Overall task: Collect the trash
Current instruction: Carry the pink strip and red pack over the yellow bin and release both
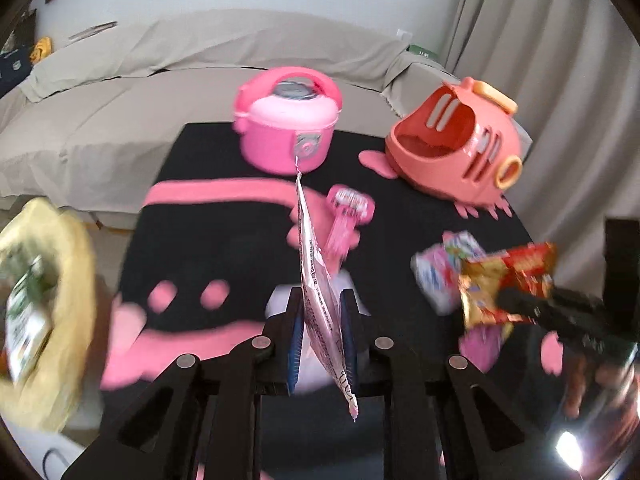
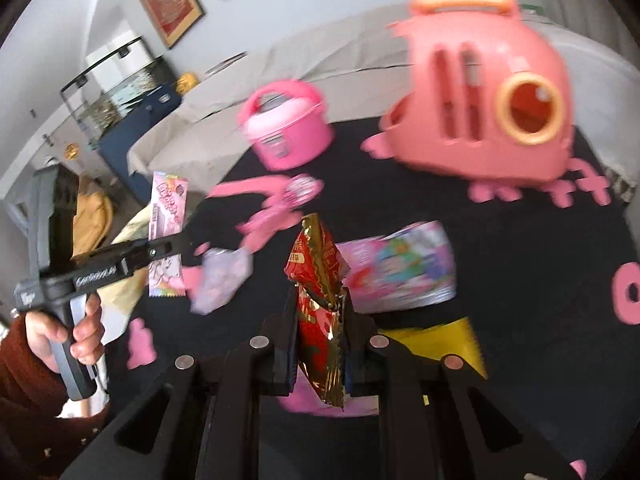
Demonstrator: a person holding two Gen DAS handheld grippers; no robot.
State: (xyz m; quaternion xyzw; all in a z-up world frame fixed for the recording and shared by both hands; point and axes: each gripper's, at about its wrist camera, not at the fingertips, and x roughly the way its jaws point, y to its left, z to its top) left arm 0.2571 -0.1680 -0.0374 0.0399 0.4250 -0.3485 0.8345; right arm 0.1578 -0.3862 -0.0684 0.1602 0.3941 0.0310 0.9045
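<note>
**Both grippers clamped on wrappers above the black-and-pink table**

While blur smears nearly everything, the two grips read clearly enough. Left gripper (image 1: 320, 320) is pinched tight on a white-and-pink wrapper (image 1: 316, 280), its blue pads pressed flat on both faces. That wrapper stands edge-on to the left wrist camera, long axis running away from the lens toward the pink toy rice cooker (image 1: 286, 128), its serrated far end up and its near end hanging below the jaws. Print on it is too small to read.

Over on the right, the right gripper (image 2: 320, 320) is squeezed shut on a red-and-gold snack wrapper (image 2: 318, 280), crumpled, long axis upright, its top corner pointing away toward the back of the table. From the left wrist view the same wrapper sticks out sideways from the black fingers, partly masking a pink-and-white packet (image 2: 400, 268) lying flat on the table cloth (image 1: 224, 240).

A yellow bag (image 1: 52, 312) sits at the left edge, cut off by the lens rim, its contents a blurred green-and-white shape. A hand (image 2: 72, 332) in a dark red sleeve grips the left tool's handle. The salmon toy toaster (image 2: 480, 100) is heavily motion-smeared, and a yellow packet (image 2: 448, 340) is half hidden behind the right gripper's linkage
</note>
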